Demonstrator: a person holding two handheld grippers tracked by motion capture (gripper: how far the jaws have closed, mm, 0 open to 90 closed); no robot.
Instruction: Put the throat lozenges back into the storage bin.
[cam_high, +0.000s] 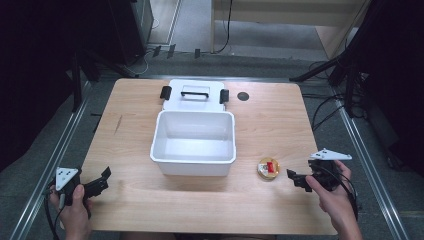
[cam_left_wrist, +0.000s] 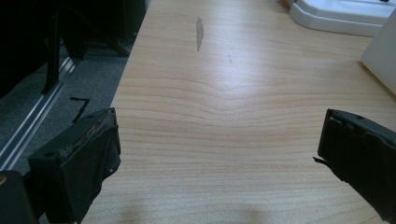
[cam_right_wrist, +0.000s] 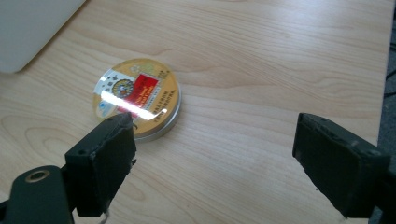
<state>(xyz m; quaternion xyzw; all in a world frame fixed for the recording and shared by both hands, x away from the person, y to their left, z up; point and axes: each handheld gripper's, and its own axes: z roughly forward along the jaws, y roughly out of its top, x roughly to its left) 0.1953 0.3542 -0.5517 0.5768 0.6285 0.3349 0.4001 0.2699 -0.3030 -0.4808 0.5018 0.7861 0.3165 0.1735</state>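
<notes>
Just ahead of the right tool (cam_high: 292, 176) lies a small round tin (cam_high: 268, 168) with a gold rim and a red and white label, flat on the wooden tabletop (cam_high: 280, 125). In the right gripper view the tin (cam_right_wrist: 138, 97) sits beyond the tip of the left-hand jaw, partly hidden behind it, off to that side of the gap rather than centred in it; the jaws stand wide apart with nothing between them, and no contact with the tin can be made out. Farther beyond the tin, up and across from this tool, stands an open white box (cam_high: 193, 142) with its lid (cam_high: 195, 95) folded back behind it, black latches and handle showing on the lid. The left tool (cam_high: 102, 180) is held low at the near left corner of the tabletop, well apart from box and tin; its jaws are likewise spread wide over bare wood, and a corner of the white box (cam_left_wrist: 380, 56) shows ahead and to its right.
</notes>
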